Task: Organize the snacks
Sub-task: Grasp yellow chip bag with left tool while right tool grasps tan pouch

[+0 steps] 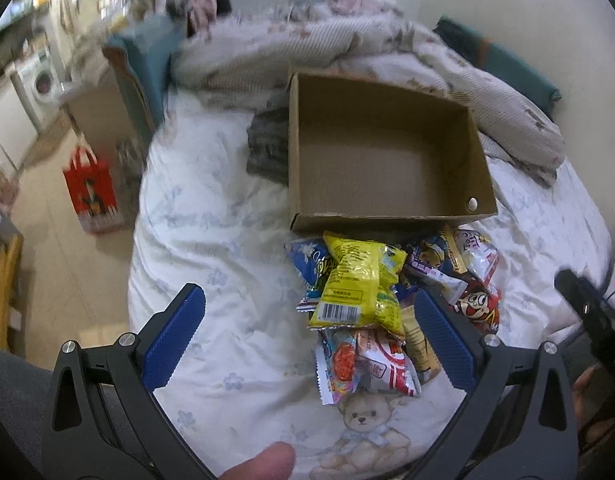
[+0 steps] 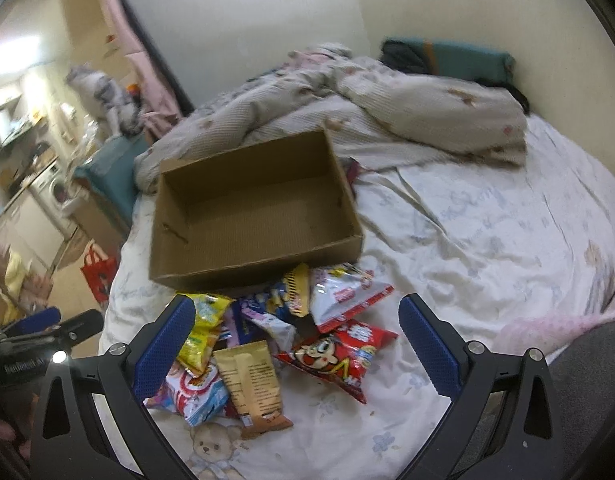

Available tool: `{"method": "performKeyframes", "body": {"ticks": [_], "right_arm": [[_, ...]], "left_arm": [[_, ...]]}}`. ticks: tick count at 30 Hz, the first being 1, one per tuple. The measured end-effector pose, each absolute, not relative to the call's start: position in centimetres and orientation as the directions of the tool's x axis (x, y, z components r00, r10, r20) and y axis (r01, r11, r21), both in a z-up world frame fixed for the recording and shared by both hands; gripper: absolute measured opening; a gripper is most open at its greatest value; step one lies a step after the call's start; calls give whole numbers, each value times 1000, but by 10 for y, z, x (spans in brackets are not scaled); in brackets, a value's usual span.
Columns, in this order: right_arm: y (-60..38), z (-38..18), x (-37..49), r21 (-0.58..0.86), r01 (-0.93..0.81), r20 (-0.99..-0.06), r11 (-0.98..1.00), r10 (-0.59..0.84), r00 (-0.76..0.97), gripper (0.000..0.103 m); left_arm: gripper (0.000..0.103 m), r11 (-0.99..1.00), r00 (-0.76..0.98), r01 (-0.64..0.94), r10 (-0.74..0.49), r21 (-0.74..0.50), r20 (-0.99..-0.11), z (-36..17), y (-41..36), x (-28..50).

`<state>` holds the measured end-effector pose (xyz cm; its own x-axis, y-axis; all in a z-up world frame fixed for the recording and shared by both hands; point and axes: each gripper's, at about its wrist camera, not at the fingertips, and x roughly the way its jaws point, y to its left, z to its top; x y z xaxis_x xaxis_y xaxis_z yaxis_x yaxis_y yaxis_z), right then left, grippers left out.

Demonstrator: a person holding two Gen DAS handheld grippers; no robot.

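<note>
An open, empty cardboard box (image 1: pixel 387 152) (image 2: pixel 251 208) sits on the bed. A heap of snack packets lies against its near side. On top lies a yellow packet (image 1: pixel 359 284) (image 2: pixel 203 328); around it are a red cartoon-face packet (image 1: pixel 475 304) (image 2: pixel 339 356), a tan packet (image 2: pixel 255 384) and a white-red packet (image 1: pixel 383 364) (image 2: pixel 347 292). My left gripper (image 1: pixel 309 308) is open above the heap's left part, holding nothing. My right gripper (image 2: pixel 297 316) is open over the heap, also holding nothing. Each gripper shows at the edge of the other's view.
A crumpled quilt (image 1: pixel 387 48) (image 2: pixel 387 108) lies behind the box, with dark folded cloth (image 1: pixel 267 148) at the box's left. The bed's left edge drops to the floor, where a red bag (image 1: pixel 91 192) (image 2: pixel 97 276) stands. A thumb (image 1: pixel 263 462) shows at the bottom.
</note>
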<state>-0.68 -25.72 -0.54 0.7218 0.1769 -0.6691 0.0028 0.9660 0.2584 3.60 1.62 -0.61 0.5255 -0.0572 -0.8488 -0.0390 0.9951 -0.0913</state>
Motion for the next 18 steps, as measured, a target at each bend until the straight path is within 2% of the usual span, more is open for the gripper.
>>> {"method": "performKeyframes", "body": {"ticks": [4,8,9,14,18], "right_arm": [[-272,-16,0,327,60,-704,943,200,681,103],[-280,-21,4,374,85,-714,924,228,662,103],[-282,-22,5,382,89,-718,920,234,655,103],[-284,-29,7,403,89,-731,911,262,631,103],[-284,-34,10,416,93,-744,905,279,607,103]], "left_arm": [[103,996,392,-12,-76,-88,-917,-22,12,71],[101,983,257,21,-182,-182,-949,-54,-5,98],[98,982,233,16,-188,-189,-954,-61,-8,103],[95,987,156,31,-160,-157,-975,-91,-30,120],[77,992,111,60,-120,-114,-987,-108,-45,125]]}}
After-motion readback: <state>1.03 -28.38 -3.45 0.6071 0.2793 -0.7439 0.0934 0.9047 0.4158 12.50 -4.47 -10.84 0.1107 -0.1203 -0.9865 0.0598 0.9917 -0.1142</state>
